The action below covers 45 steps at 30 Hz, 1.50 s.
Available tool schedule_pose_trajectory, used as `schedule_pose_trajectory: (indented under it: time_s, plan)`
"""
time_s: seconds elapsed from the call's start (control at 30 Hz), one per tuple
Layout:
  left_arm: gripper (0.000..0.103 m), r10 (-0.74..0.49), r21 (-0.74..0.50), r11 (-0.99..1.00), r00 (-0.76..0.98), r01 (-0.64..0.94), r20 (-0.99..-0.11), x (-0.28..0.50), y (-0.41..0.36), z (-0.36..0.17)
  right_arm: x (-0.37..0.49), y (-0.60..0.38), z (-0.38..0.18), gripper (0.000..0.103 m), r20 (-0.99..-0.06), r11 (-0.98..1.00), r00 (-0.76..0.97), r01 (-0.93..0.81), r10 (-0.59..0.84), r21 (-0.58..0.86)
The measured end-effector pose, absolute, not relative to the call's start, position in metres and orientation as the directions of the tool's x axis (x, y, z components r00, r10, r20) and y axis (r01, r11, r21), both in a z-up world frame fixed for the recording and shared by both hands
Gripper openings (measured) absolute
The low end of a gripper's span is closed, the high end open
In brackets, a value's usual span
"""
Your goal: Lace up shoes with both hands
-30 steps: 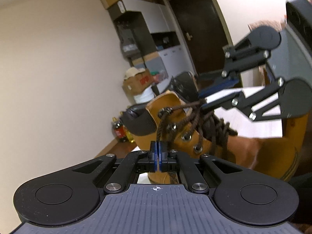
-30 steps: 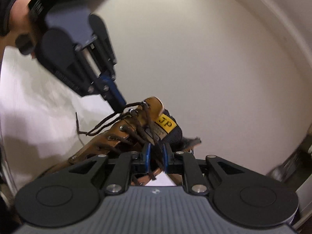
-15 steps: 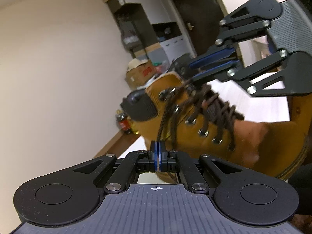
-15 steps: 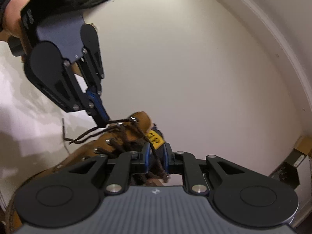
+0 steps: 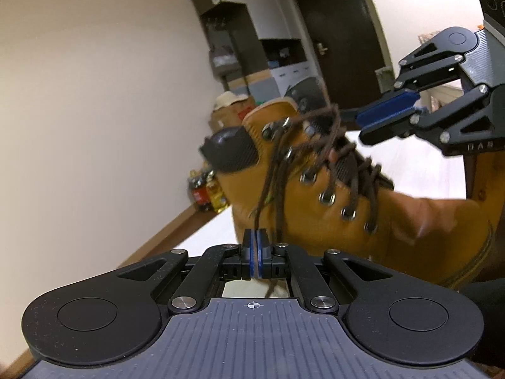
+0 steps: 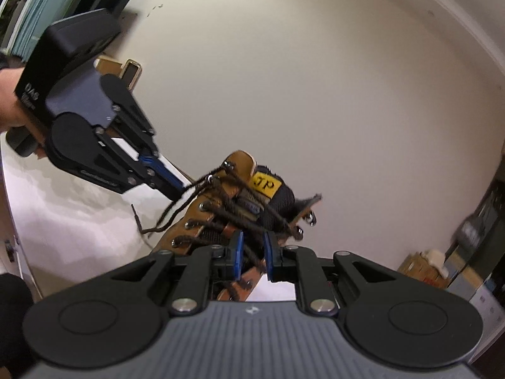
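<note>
A tan boot with dark brown laces stands tilted on the white table. My left gripper sits low in front of it. Its blue pads are nearly together on one strand of the shoelace that comes down from the top eyelets, and the jaws are opening. In the right wrist view the left gripper holds that shoelace beside the boot. My right gripper is partly open, with crossed laces running loosely between its pads. The right gripper hovers by the boot's collar.
The white tabletop carries the boot. A hand holds the left gripper's body. Behind stand a tall cabinet, a dark door, cardboard boxes and bottles on the floor by a plain wall.
My left gripper has sunk, and the boot now looms larger and higher in its view. The right gripper has rolled and drawn back from the collar. A thin gap now shows between the left pads.
</note>
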<state>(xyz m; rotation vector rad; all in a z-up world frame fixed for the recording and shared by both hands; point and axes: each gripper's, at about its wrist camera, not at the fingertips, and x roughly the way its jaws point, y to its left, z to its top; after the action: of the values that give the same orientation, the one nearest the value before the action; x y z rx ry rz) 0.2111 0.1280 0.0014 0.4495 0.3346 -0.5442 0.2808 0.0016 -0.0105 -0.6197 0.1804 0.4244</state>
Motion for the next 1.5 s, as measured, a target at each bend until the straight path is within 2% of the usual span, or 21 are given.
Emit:
schedule_pose_trajectory:
  time_s: [0.1,0.2,0.33,0.53,0.8,1.0,1.13,1.17,1.27,1.37,1.5]
  plan:
    - [0.005,-0.415,0.318,0.763,0.804,0.562,-0.425,0.2,0.133,-0.004,0.282,0.0,-0.013,0.015,-0.296,0.738,0.895,-0.444,0.335,-0.508]
    - [0.006,-0.492,0.282,0.729,0.764,0.623,-0.417,0.19,0.129,-0.006,0.292,0.007,-0.027,0.015,-0.309,0.741,0.89,-0.453,0.337,-0.496]
    - [0.006,-0.476,0.323,0.689,0.742,0.648,-0.473,0.191,0.117,-0.018,0.299,0.013,-0.032,0.015,-0.32,0.741,0.886,-0.457,0.334,-0.492]
    - [0.007,-0.477,0.341,0.701,0.767,0.627,-0.429,0.201,0.115,-0.015,0.302,0.01,-0.034,0.015,-0.332,0.749,0.89,-0.446,0.313,-0.491]
    - [0.009,-0.459,0.399,0.682,0.784,0.613,-0.418,0.207,0.114,-0.009,0.304,0.008,-0.036,0.015,-0.336,0.756,0.89,-0.443,0.307,-0.483]
    - [0.01,-0.514,0.389,0.664,0.768,0.638,-0.382,0.2,0.113,0.005,0.3,0.006,-0.035,0.015,-0.333,0.76,0.893,-0.436,0.302,-0.482]
    - [0.01,-0.513,0.379,0.662,0.759,0.647,-0.4,0.205,0.109,0.006,0.301,0.006,-0.036,0.015,-0.336,0.76,0.894,-0.435,0.298,-0.484]
    - [0.006,-0.508,0.371,0.666,0.757,0.647,-0.41,0.207,0.11,0.006,0.301,0.005,-0.036,0.015,-0.335,0.762,0.894,-0.435,0.299,-0.48]
    - [0.003,-0.496,0.321,0.682,0.738,0.657,-0.458,0.212,0.113,0.007,0.299,0.004,-0.033,0.015,-0.333,0.771,0.894,-0.434,0.301,-0.466]
    - [0.003,-0.545,0.182,0.703,0.686,0.687,-0.483,0.213,0.123,0.021,0.298,0.0,-0.03,0.015,-0.338,0.787,0.886,-0.445,0.317,-0.427]
    - [0.003,-0.684,-0.069,0.683,0.604,0.727,-0.409,0.216,0.144,0.051,0.301,-0.013,-0.024,0.015,-0.367,0.827,0.844,-0.498,0.392,-0.262]
